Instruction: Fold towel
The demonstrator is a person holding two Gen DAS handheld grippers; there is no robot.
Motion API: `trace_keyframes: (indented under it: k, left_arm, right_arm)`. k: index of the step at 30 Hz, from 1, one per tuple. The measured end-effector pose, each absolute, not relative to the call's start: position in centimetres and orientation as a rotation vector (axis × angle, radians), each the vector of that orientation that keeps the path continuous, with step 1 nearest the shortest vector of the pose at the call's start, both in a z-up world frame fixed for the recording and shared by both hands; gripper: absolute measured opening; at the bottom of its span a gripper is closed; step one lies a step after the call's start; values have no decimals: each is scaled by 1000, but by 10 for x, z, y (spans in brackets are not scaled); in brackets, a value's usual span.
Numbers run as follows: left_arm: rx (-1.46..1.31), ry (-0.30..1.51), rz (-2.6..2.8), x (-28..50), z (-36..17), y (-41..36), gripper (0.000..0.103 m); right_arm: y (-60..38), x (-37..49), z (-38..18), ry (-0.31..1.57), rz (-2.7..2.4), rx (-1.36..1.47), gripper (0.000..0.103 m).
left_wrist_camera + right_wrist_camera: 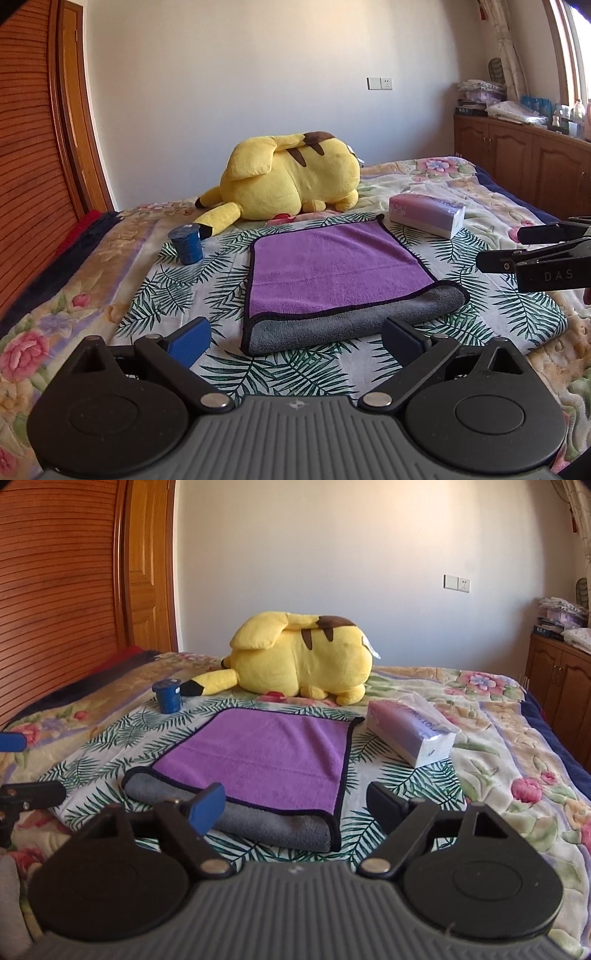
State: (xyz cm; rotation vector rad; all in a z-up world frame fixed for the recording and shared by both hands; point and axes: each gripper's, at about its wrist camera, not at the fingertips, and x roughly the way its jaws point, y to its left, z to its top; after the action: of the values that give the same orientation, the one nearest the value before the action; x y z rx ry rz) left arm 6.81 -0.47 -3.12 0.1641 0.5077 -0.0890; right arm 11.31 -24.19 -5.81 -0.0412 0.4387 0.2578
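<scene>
A purple towel (332, 266) with a grey underside and black trim lies folded on the leaf-print cloth (177, 291) on the bed; its grey fold edge faces me. It also shows in the right wrist view (266, 753). My left gripper (295, 338) is open and empty, just short of the towel's near edge. My right gripper (295, 805) is open and empty, over the towel's near right corner, left finger above the grey fold. The right gripper also shows at the right edge of the left wrist view (532, 254).
A yellow plush toy (291, 177) lies behind the towel. A blue cup (186, 245) stands at the towel's left, a tissue pack (428, 214) at its right. A wooden wardrobe (33, 166) is at left, wooden cabinets (524, 155) at right.
</scene>
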Motion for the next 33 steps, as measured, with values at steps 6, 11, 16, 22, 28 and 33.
trace_keyframes:
  k: [6, 11, 16, 22, 28, 33]
  left_arm:
    - [155, 535, -111, 83, -34, -2, 75]
    - [180, 557, -141, 95, -38, -4, 69]
    - [202, 579, -153, 108, -45, -4, 61]
    - [205, 585, -149, 123, -48, 0, 54]
    - [198, 602, -143, 141, -54, 8, 50]
    - [192, 630, -146, 159, -63, 16, 49]
  right_arm:
    - [-242, 125, -63, 464, 270, -36, 81]
    - [-243, 133, -67, 489, 280, -33, 80]
    - [-243, 143, -71, 508, 283, -39, 78]
    - [-237, 154, -76, 530, 291, -59, 74]
    - [-239, 167, -82, 562, 298, -49, 72]
    - [-242, 177, -88, 604, 301, -27, 72]
